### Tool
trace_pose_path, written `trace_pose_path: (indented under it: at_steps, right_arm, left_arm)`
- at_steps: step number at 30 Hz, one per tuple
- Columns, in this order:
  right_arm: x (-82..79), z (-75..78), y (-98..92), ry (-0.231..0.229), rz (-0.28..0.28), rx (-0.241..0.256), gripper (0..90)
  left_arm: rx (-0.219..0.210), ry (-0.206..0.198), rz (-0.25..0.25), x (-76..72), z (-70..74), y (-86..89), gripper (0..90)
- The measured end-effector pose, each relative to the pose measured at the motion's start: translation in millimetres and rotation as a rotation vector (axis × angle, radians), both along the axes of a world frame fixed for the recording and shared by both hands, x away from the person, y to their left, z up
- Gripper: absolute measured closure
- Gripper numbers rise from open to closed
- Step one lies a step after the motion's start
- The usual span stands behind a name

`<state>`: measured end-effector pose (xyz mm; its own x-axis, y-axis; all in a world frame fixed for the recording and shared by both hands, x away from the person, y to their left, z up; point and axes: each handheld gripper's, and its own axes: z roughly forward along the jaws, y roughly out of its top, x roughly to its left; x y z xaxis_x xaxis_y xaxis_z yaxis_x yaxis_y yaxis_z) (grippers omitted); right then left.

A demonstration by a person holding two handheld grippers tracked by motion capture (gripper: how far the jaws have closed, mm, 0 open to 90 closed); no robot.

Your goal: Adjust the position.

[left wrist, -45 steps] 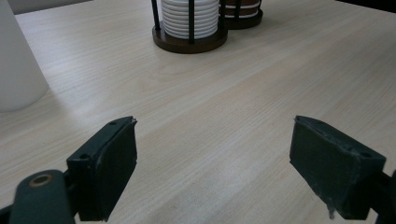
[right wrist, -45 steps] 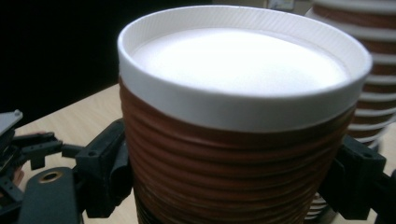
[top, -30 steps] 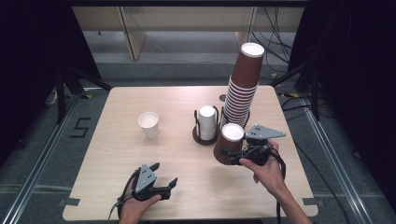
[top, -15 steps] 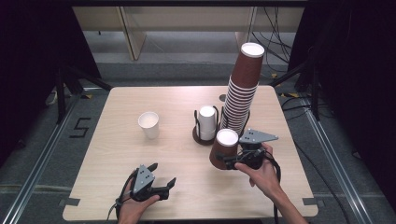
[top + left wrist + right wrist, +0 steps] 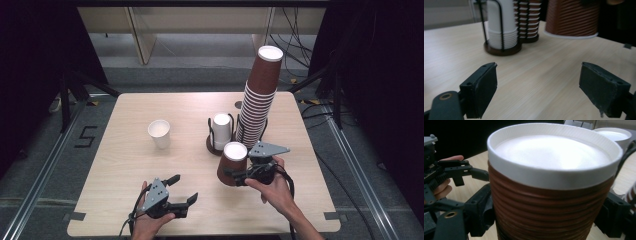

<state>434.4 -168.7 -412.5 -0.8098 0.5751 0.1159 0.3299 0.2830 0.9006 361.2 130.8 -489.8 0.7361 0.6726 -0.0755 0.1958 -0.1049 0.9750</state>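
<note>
While the pale wooden surface (image 5: 125,190) carries everything, its largest load is a tall leaning stack of brown ribbed cups (image 5: 260,97) rising from near the middle toward the far right corner, base upward. Just beside it, toward the centre, a black wire holder (image 5: 220,145) keeps a shorter stack of white cups (image 5: 221,127). A single white cup (image 5: 159,133) stands apart, toward the left edge. Near the right part of the near edge, the right hand-held gripper (image 5: 237,174) is clamped on an upturned brown cup (image 5: 233,162), its jaws pressing the ribbed wall on both sides, with the rim tilted just above the wood. By the near edge, left of centre, the left hand-held gripper (image 5: 182,191) rests with jaws spread wide and nothing between them.
</note>
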Motion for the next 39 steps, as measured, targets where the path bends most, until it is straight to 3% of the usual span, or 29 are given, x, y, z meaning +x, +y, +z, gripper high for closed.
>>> trace_pose_path:
  at_steps: [2, 5, 6, 9, 10, 11, 12, 13, 15, 20, 24, 26, 27, 29, 30, 31, 34, 36, 37, 39]
  right_arm:
    - [-1.9, -0.4, 4.1, 0.016, 0.017, 0.008, 17.5]
    - [-5.5, 1.4, 8.4, 0.012, 0.031, 0.007, 17.5]
    - [-6.1, 2.0, 9.3, 0.001, 0.038, 0.002, 17.5]
    - [-8.0, 1.2, 13.9, -0.024, 0.066, 0.016, 17.5]
    - [-11.8, 2.4, 14.7, 0.004, 0.050, 0.006, 17.5]
    - [-10.8, 1.4, 16.5, -0.024, 0.062, 0.016, 17.6]
    - [-12.0, 2.1, 17.2, -0.016, 0.067, 0.011, 17.6]
    - [-13.3, 1.6, 19.7, 0.002, 0.069, 0.023, 17.6]
    - [-13.7, 1.6, 22.1, -0.015, 0.076, 0.019, 17.6]
    - [-17.1, -0.5, 30.5, -0.010, 0.103, 0.020, 17.7]
    - [-20.8, -0.8, 36.0, 0.001, 0.114, 0.031, 17.9]
    - [-22.3, -1.4, 39.3, -0.004, 0.116, 0.049, 17.9]
    - [-21.2, -0.9, 39.2, -0.026, 0.125, 0.030, 17.9]
    - [-24.1, -0.4, 41.7, 0.010, 0.130, 0.037, 17.9]
    - [-23.5, -1.4, 43.6, 0.001, 0.149, 0.052, 17.9]
    - [-25.5, -0.9, 44.5, 0.029, 0.146, 0.047, 17.9]
    - [-27.6, -1.1, 48.4, 0.006, 0.151, 0.053, 17.9]
    - [-30.2, 0.1, 48.7, 0.033, 0.145, 0.030, 17.9]
    - [-29.0, -1.0, 50.3, 0.029, 0.167, 0.044, 17.9]
    - [-28.8, -1.6, 50.8, 0.037, 0.162, 0.045, 17.7]
  left_arm:
    - [-0.022, -0.009, -0.031, -1.6, 2.9, -5.4, 14.7]
    - [-0.023, -0.016, -0.048, -3.5, 5.3, -12.0, 14.7]
    - [-0.040, -0.022, -0.063, -2.9, 4.7, -14.7, 14.7]
    - [-0.031, -0.012, -0.073, -3.4, 5.0, -20.3, 14.7]
    - [-0.036, -0.014, -0.081, -3.3, 4.9, -22.3, 14.7]
    - [-0.036, -0.016, -0.089, -2.8, 4.7, -24.7, 14.7]
    - [-0.033, -0.017, -0.091, -2.9, 4.4, -26.8, 14.7]
    - [-0.028, -0.014, -0.088, -3.1, 4.1, -28.6, 14.7]
    - [-0.016, -0.006, -0.073, -3.1, 4.0, -31.2, 14.7]
    - [-0.033, -0.005, -0.045, 0.1, 2.9, -35.3, 14.6]
    - [-0.040, -0.001, -0.063, 2.0, 0.9, -39.7, 13.5]
    - [-0.044, 0.005, -0.067, 2.1, -0.7, -42.9, 12.3]
    - [-0.029, 0.010, -0.066, 1.8, -0.5, -43.8, 10.3]
    - [-0.036, 0.003, -0.065, 2.1, -1.0, -46.6, 6.4]
    - [-0.035, 0.007, -0.062, 1.9, -0.9, -47.6, 5.0]
    - [-0.029, 0.002, -0.060, 2.1, -1.1, -48.0, 3.8]
    - [-0.031, -0.017, -0.057, 1.9, -1.3, -49.4, 2.3]
    - [-0.033, -0.031, -0.051, 1.0, -1.5, -50.4, 2.2]
    - [-0.023, -0.035, -0.046, 0.2, -1.2, -50.3, 2.2]
    - [-0.018, -0.052, -0.035, -0.7, -1.2, -51.0, 2.4]
